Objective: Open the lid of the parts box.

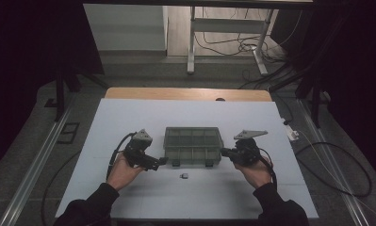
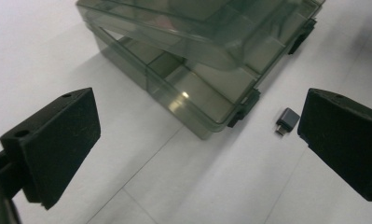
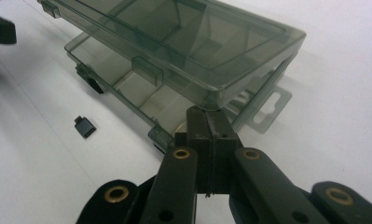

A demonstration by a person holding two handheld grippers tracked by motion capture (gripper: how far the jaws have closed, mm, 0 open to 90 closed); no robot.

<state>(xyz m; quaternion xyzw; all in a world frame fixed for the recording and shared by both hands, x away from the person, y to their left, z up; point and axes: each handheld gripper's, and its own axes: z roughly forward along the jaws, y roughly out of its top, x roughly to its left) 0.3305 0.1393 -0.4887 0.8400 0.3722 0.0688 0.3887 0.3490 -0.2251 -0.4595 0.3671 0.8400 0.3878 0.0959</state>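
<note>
The right gripper (image 3: pixel 207 116), jaws clenched together, props the lid (image 3: pixel 183 42) of the organizer box (image 1: pixel 193 146) mid-table. The left gripper (image 2: pixel 197 140) is released; next it should pick the adapter (image 2: pixel 287 120) near the front edge.

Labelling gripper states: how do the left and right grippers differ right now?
The left gripper has its black jaws spread wide and empty; the right gripper has its jaws shut together. The left sits back from the smoky transparent compartment box; the right's tips sit under the corner of the box's raised lid. Both are hand-held.
</note>
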